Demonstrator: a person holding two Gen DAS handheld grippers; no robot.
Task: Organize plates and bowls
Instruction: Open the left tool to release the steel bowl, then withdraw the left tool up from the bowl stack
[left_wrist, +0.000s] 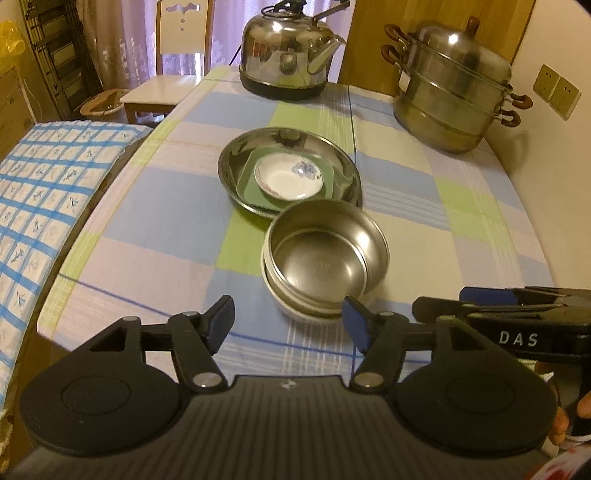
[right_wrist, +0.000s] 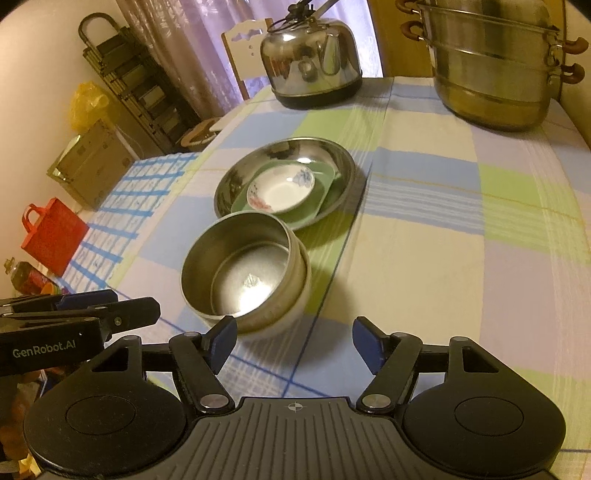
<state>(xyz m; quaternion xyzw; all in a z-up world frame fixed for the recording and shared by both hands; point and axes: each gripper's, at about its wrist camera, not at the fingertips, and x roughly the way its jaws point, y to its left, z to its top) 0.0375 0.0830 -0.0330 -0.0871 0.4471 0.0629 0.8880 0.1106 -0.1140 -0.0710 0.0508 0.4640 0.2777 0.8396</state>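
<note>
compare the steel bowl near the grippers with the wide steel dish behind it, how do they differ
The steel bowl is deep with steep walls; the wide steel dish is shallow and broader. The bowl is empty inside and nests in a pale bowl; the dish holds a green plate with a white floral saucer on top. Both are shiny metal, upright on the checked tablecloth.

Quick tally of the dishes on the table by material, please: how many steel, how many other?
Steel: 2, the wide steel plate and the steel bowl.
Green: 1, the square green plate.
White: 2, the floral saucer and the white bowl under the steel bowl.
Total: 5
</note>
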